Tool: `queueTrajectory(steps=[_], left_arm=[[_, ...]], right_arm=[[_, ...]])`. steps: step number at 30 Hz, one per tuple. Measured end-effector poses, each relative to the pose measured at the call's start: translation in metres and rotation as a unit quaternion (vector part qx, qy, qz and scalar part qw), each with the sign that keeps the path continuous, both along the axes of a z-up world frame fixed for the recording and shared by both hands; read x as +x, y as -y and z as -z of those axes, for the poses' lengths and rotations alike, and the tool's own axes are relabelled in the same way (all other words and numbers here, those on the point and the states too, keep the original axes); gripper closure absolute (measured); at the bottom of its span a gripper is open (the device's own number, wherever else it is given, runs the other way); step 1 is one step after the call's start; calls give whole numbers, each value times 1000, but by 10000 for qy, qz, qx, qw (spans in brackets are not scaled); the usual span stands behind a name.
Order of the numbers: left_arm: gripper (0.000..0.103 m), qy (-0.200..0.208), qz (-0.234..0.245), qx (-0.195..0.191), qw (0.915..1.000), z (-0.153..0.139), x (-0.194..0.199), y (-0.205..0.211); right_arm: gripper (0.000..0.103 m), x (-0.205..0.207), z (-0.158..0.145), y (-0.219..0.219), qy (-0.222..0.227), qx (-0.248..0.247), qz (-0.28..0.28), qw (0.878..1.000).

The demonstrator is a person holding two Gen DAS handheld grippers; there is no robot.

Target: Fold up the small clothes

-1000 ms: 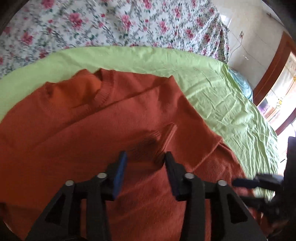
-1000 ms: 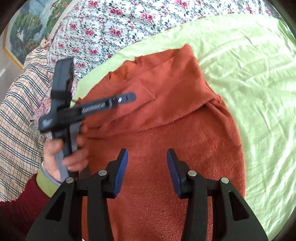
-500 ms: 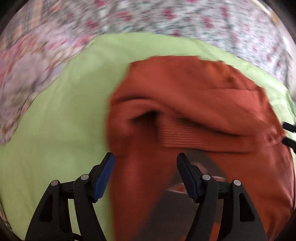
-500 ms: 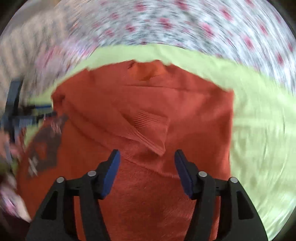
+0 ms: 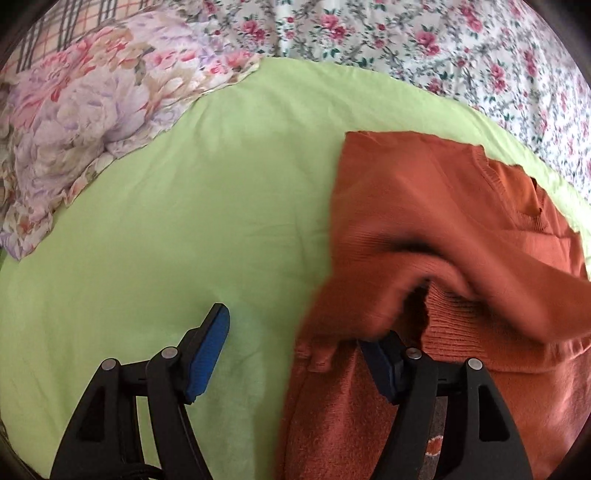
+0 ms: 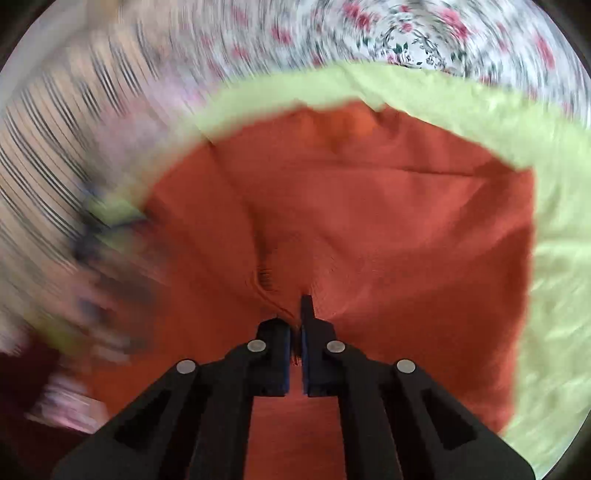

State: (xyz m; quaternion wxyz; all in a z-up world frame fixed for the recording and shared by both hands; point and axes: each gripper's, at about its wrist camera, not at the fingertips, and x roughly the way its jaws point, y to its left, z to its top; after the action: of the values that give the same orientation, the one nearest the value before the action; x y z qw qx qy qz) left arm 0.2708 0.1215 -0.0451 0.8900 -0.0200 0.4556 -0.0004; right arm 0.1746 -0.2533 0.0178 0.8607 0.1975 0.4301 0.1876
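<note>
An orange knit sweater [image 5: 424, 206] lies on a light green sheet [image 5: 184, 203], with a sleeve folded across its body. My left gripper [image 5: 295, 350] stands open at the sweater's left edge. Its left pad [image 5: 207, 354] is over bare sheet, and the right one is partly covered by a raised fold of the knit. In the blurred right wrist view, my right gripper [image 6: 295, 325] is shut on a pinch of the sweater [image 6: 369, 206] beside the ribbed cuff [image 6: 266, 277]. Orange fabric shows between its pads.
A floral pillow [image 5: 74, 110] lies at the sheet's far left, with plaid fabric [image 5: 55, 33] behind it. A rose-print bedspread [image 5: 443, 44] runs along the back. Bare green sheet [image 6: 554, 258] lies right of the sweater. A dark red sleeve [image 6: 22, 387] shows at lower left.
The left gripper swung left to the sweater's edge and its jaws widened. The right gripper moved in over the folded sleeve and shut on the fabric.
</note>
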Motion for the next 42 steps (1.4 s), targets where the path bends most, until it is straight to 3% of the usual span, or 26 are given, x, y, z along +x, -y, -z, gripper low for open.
queueTrajectory(steps=[1, 2, 4, 6, 10, 12, 13, 15, 17, 21, 24, 27, 32, 34, 35, 37, 39, 42], left_arm=[[32, -1, -28, -51, 10000, 0, 0, -3], [32, 4, -43, -67, 10000, 0, -3, -3], [32, 16, -57, -26, 10000, -1, -4, -2], [32, 27, -39, 61, 10000, 0, -6, 2], [32, 12, -83, 6, 10000, 1, -10, 1], [32, -58, -117, -74, 9999, 1, -11, -2], [32, -116, -56, -102, 9999, 0, -14, -3], [35, -185, 262, -232, 9992, -4, -22, -2], [35, -163, 670, -521, 9963, -13, -32, -2], [33, 104, 1014, -882, 9909, -39, -41, -6], [32, 231, 895, -950, 9912, -50, -22, -5], [32, 211, 878, -800, 9927, -48, 10, 8], [27, -289, 1253, -1027, 9864, -26, 65, 36], [26, -519, 1220, -940, 9867, -12, 83, 41], [27, -566, 1148, -805, 9885, -7, 89, 43], [38, -459, 1113, -572, 9911, -2, 97, 47], [74, -328, 1138, -481, 9918, -3, 98, 49], [87, -227, 966, -592, 9933, -6, 100, 42]], right_arm=[[98, -8, -16, 15, 153, 604, 122, 9980], [98, -12, -25, 26, 233, 894, 258, 9954], [98, -19, -38, 49, 285, 1158, 639, 9908], [98, -16, -35, 71, 18, 918, 1126, 9894], [98, 3, 11, 106, -811, 658, 2024, 9737], [93, 8, 35, 112, -968, 713, 2305, 9656], [91, 7, 43, 116, -1001, 739, 2436, 9619], [66, -3, 53, 117, -986, 701, 2655, 9565], [63, -6, 50, 115, -779, 696, 2595, 9601], [59, -13, 37, 100, -458, -12, 2379, 9702], [59, -4, 35, 83, -438, -500, 2062, 9762], [59, 7, 39, 78, -518, -806, 2098, 9730], [59, 24, 51, 83, -566, -652, 2377, 9675], [78, 25, 54, 84, -631, -628, 2393, 9669], [97, 23, 54, 86, -696, -506, 2381, 9674], [97, 10, 43, 89, -589, -91, 2351, 9701], [98, -4, 25, 89, -314, 269, 2297, 9724], [98, -31, 0, 94, 56, 599, 2337, 9704]])
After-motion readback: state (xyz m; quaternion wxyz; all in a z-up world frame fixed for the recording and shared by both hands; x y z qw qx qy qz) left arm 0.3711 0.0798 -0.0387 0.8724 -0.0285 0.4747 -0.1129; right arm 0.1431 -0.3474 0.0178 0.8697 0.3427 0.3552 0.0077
